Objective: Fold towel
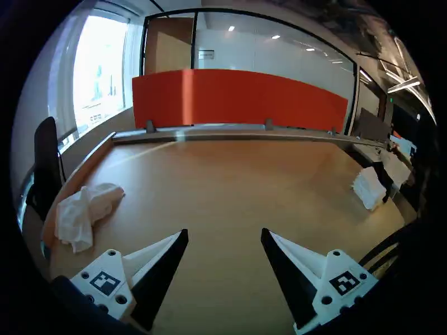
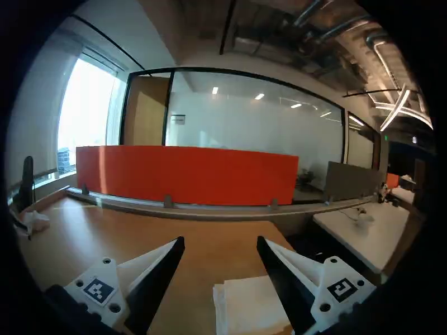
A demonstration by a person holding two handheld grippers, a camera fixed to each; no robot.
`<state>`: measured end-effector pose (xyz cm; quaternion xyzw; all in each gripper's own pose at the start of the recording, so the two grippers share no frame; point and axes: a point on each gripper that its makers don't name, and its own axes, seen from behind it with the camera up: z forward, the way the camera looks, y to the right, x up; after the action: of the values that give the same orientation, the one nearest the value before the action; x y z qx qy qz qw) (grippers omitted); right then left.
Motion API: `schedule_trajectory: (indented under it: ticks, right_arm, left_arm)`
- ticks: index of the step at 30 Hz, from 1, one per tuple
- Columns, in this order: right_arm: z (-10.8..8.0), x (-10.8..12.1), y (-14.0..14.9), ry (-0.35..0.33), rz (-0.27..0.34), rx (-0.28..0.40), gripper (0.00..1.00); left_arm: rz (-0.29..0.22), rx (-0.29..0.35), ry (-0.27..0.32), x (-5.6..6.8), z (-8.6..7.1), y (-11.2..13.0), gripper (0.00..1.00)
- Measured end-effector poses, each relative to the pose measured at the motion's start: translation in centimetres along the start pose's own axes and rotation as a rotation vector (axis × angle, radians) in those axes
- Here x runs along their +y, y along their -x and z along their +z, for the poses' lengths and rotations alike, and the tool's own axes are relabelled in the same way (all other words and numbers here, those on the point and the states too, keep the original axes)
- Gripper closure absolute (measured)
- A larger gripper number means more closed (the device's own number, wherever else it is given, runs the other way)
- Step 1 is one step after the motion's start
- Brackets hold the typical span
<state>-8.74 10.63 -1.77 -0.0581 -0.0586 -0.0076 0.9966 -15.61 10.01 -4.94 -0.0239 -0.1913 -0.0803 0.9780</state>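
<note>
A crumpled white towel (image 1: pixel 85 210) lies near the left edge of the wooden table (image 1: pixel 234 184) in the left gripper view, and it appears as a small white lump (image 2: pixel 34 221) far left in the right gripper view. A stack of folded white towels (image 1: pixel 369 187) sits at the table's right edge; in the right gripper view the folded towels (image 2: pixel 248 304) lie just below and ahead of the fingers. My left gripper (image 1: pixel 224 233) hangs open above the bare table. My right gripper (image 2: pixel 220 241) is open too, above the folded stack, holding nothing.
An orange divider panel (image 1: pixel 240 99) runs along the table's far edge. A dark chair (image 1: pixel 47 162) stands at the left by the bright window. A white desk (image 2: pixel 363 229) with cables is to the right, across a gap.
</note>
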Motion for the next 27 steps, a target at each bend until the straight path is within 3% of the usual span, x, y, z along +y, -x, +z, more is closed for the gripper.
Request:
schedule_trajectory:
  ticks: [5, 17, 27]
  right_arm:
    - [0.1, -1.9, -1.0, -0.014, 0.008, 0.018, 0.0]
    - [0.2, -8.0, -3.9, -0.061, 0.06, 0.075, 0.0]
    - [0.7, -13.0, -5.6, -0.092, 0.087, 0.101, 0.0]
  left_arm:
    - [0.016, 0.104, -0.029, -1.4, 0.7, -4.0, 0.03]
    - [0.002, 0.309, -0.079, -3.8, 1.5, -11.9, 0.03]
    - [-0.012, 0.398, -0.093, -4.8, 1.1, -15.4, 0.03]
